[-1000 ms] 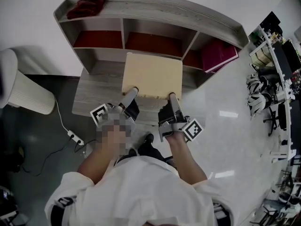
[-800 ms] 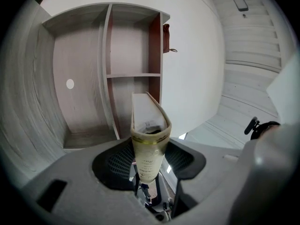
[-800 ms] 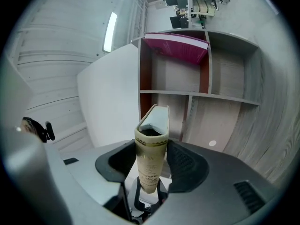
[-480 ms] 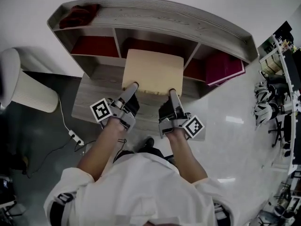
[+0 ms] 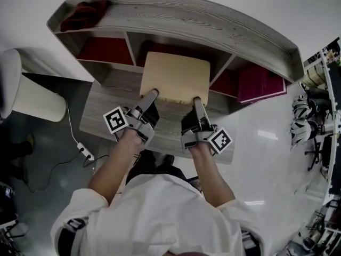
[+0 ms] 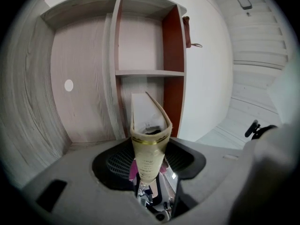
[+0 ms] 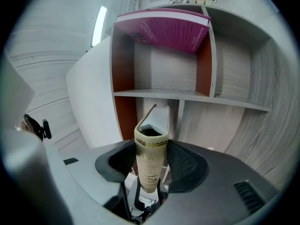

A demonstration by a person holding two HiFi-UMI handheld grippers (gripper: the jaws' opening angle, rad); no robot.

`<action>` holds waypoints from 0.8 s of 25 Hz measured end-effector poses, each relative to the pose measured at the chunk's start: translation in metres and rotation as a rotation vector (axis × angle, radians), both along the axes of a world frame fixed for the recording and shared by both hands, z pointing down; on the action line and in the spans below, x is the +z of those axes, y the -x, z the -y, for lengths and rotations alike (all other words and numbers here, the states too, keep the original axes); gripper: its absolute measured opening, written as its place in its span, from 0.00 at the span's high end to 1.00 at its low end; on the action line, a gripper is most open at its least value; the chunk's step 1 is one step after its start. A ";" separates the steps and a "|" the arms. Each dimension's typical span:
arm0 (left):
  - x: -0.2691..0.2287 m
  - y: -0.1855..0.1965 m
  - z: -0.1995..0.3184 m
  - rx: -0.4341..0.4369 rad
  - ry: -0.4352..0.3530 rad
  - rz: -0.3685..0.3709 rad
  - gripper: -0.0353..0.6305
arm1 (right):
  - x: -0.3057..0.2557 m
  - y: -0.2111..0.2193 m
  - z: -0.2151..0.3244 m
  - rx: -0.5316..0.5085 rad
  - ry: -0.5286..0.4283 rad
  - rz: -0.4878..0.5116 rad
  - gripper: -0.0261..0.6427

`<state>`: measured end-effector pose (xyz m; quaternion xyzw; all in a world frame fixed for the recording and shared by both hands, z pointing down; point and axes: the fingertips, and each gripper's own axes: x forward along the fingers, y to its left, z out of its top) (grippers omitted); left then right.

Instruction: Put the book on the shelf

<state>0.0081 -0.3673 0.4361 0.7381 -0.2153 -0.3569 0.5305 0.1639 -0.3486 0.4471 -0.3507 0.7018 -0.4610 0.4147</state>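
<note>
The left gripper point(image 5: 152, 95) and right gripper point(image 5: 196, 101) each clamp the near spine edge of the tan book point(image 5: 176, 76). This keeps it flat and steady at frame centre, at the mouth of the shelf's point(image 5: 202, 25) middle compartment.

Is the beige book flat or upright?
Flat: the book shows its whole cover upward in the head view; left gripper and right gripper clamp its spine.

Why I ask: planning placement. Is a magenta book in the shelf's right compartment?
Yes, a magenta book sits in the right compartment of the shelf.
</note>
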 end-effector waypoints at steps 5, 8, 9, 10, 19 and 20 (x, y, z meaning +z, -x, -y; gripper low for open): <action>0.010 0.001 0.017 0.019 0.027 -0.011 0.64 | 0.007 0.002 0.015 0.026 0.025 0.000 0.66; 0.015 0.002 0.027 0.030 0.040 -0.014 0.64 | 0.013 0.003 0.024 0.043 0.036 -0.005 0.66; 0.016 0.003 0.030 0.030 0.042 -0.014 0.64 | 0.014 0.003 0.026 0.046 0.040 -0.003 0.66; 0.017 0.003 0.033 0.029 0.046 -0.015 0.64 | 0.015 0.003 0.029 0.049 0.045 -0.001 0.66; 0.023 0.002 0.047 0.047 0.058 -0.022 0.64 | 0.017 0.001 0.040 0.101 0.062 -0.008 0.66; 0.023 0.002 0.049 0.050 0.058 -0.023 0.64 | 0.016 0.001 0.041 0.109 0.066 -0.006 0.66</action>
